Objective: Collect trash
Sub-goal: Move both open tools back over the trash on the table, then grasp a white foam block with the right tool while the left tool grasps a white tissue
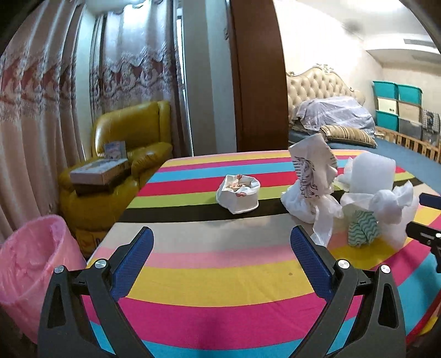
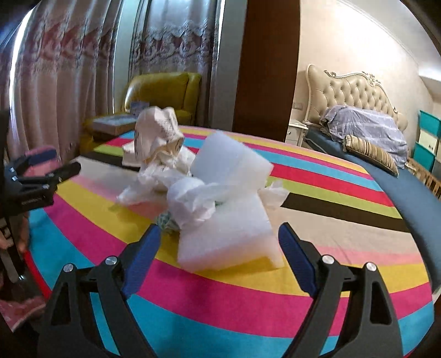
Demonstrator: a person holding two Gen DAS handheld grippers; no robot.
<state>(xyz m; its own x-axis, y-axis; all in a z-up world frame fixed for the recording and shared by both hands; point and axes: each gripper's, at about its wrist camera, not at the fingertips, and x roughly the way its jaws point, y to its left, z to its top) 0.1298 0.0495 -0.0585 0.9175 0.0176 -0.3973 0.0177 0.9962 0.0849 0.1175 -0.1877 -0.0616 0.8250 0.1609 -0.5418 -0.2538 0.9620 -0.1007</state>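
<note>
Both the left tongs (image 1: 222,242) and the right tongs (image 2: 219,238) are spread, holding nothing. The right ones face the white foam sheet (image 2: 228,220) under crumpled tissue (image 2: 193,198). Pinching the springy foam could, I judge, tip loose tissue onto the striped desk (image 2: 248,303), short of the pink bin (image 1: 30,264).

Both fisheye views are evenly and fairly brightly lit by soft indoor light. Daylight filters through the lace curtains (image 1: 35,91), and a bright overexposed patch glares on the ceiling (image 1: 386,16) in the left wrist view. Shadows under the white foam block (image 2: 228,242) are faint and diffuse. Straight lines bow strongly toward the edges, and dark vignetting fills the corners. The right wrist view is softer, with slight motion blur on the crumpled plastic bags (image 2: 157,132).
</note>
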